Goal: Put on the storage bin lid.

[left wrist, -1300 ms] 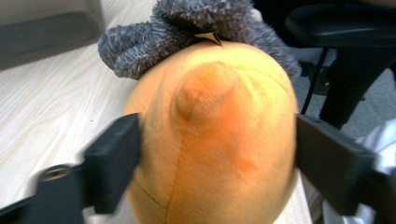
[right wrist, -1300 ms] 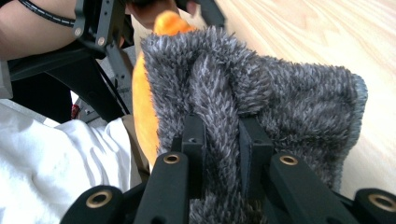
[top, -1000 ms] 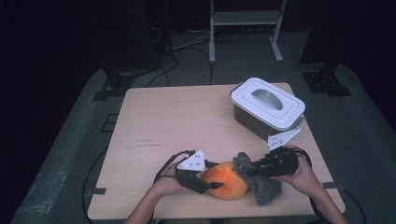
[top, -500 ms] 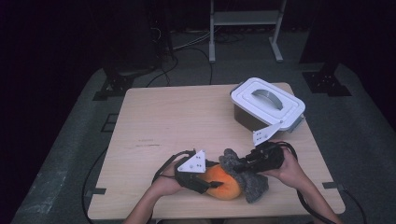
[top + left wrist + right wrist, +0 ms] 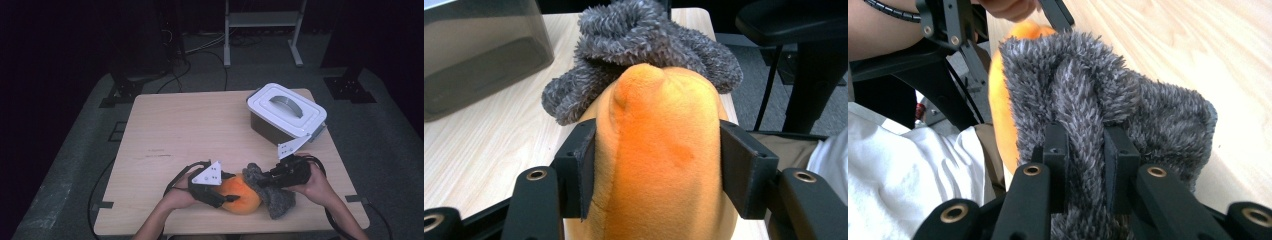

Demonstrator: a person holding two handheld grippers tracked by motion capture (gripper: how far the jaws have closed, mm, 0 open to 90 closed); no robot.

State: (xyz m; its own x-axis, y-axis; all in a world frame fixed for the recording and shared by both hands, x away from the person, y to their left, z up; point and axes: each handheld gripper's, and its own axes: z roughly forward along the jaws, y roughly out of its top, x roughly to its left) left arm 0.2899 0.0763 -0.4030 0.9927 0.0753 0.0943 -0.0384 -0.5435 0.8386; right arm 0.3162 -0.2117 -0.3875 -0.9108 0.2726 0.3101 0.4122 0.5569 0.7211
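The left gripper [image 5: 659,172] is clamped on an orange plush toy [image 5: 664,165]: in the left gripper view its two black jaws press against the toy's left and right flanks, and the soft body bulges up between them. In the high view the left gripper [image 5: 227,196] lies near the desk's near edge, a little right of the middle, with the orange plush toy [image 5: 241,194] resting on the desk [image 5: 195,130] just beside it.

The right gripper [image 5: 1087,157] pinches a fold of a grey fuzzy cloth [image 5: 1128,100]; its jaws stand close together with a ridge of the pile squeezed between them. In the high view the right gripper [image 5: 267,179] comes in from the right, and the grey fuzzy cloth [image 5: 272,192] lies against the right side of the toy, touching it, partly on the desk toward the near right corner. The left gripper view shows the cloth [image 5: 649,55] heaped behind the toy's top.

Farther off, toward the far right corner of the desk, stands a dark box with a white lid [image 5: 286,107] that has a curved handle; it is apart from the toy and the cloth. A hand [image 5: 320,185] holds the right gripper from the right.
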